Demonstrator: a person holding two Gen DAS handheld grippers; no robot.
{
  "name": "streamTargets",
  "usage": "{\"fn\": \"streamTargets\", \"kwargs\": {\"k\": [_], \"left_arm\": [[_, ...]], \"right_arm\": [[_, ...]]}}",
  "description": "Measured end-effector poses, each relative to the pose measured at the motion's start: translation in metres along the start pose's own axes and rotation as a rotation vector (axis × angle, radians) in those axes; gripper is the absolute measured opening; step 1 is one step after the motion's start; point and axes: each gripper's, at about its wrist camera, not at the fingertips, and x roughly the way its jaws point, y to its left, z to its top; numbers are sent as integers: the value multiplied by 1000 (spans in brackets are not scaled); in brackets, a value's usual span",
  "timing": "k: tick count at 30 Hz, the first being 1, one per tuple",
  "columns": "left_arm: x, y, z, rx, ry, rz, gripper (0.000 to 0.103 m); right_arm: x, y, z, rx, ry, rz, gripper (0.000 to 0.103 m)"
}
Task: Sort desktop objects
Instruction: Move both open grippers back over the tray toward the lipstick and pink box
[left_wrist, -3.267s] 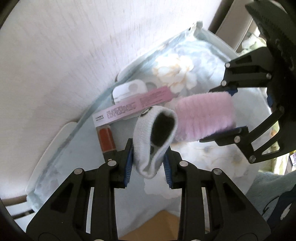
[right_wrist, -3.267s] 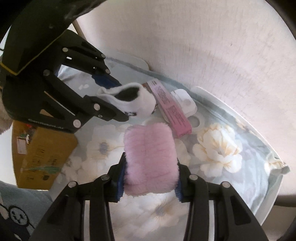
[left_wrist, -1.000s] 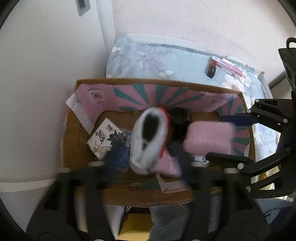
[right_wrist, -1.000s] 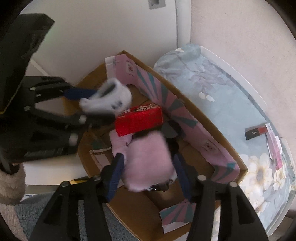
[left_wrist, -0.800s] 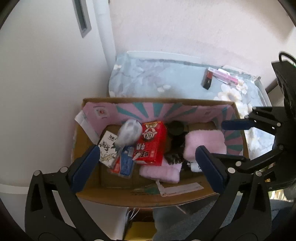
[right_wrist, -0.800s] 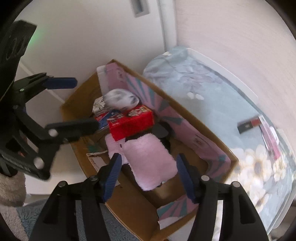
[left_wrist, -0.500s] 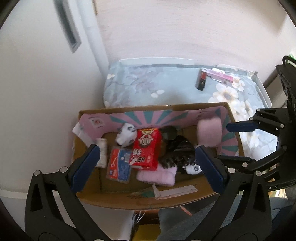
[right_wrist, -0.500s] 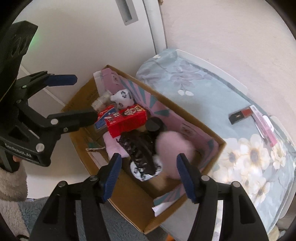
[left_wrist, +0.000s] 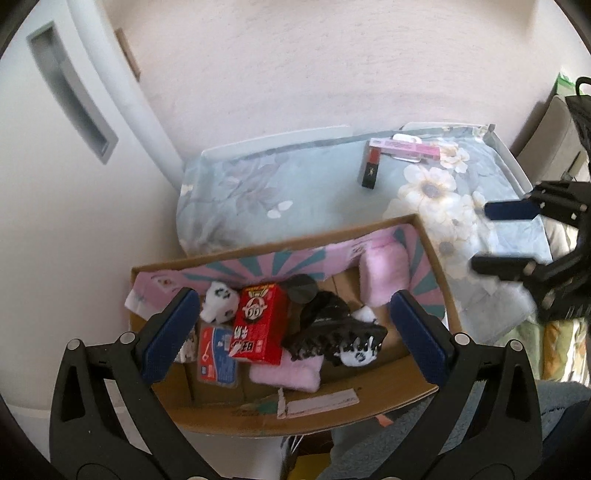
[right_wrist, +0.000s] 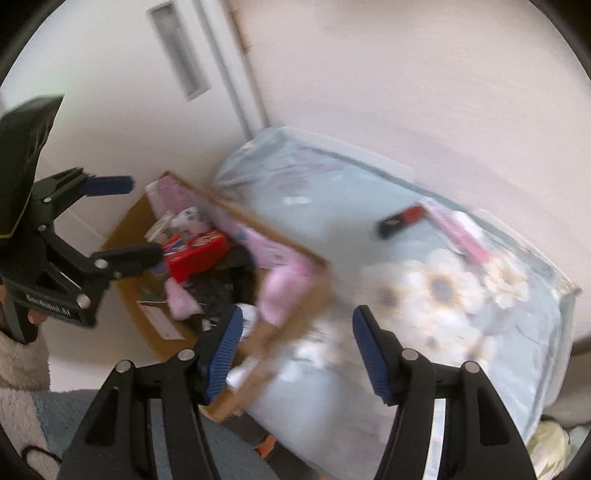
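Now that both grippers have let go, the white sock (left_wrist: 218, 303) and the pink fluffy sock (left_wrist: 384, 275) lie inside the cardboard box (left_wrist: 369, 397), the white one beside the red carton (left_wrist: 260, 328) at its left end, the pink one propped against the right inner wall. The left gripper (left_wrist: 295, 334) hangs above the box with its fingers spread wide and nothing between them; the right gripper (right_wrist: 295, 350) is likewise spread and empty, its view blurred as it swings toward the table (right_wrist: 332, 184). That likely closes this pair's sorting. 3.3 s ago each gripper pinched 1 sock over the table. 2 small things remain there: a lipstick (left_wrist: 370, 169) and a pink tube (left_wrist: 410, 147), probably next.
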Motion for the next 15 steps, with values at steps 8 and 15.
{"fn": "streamTargets", "kwargs": {"k": [8, 15], "left_arm": [[13, -13, 19, 2, 19, -15, 103], [29, -22, 62, 2, 31, -53, 103]], "right_arm": [[-30, -88, -18, 85, -1, -124, 58], [-37, -151, -11, 95, -5, -161, 58]]}}
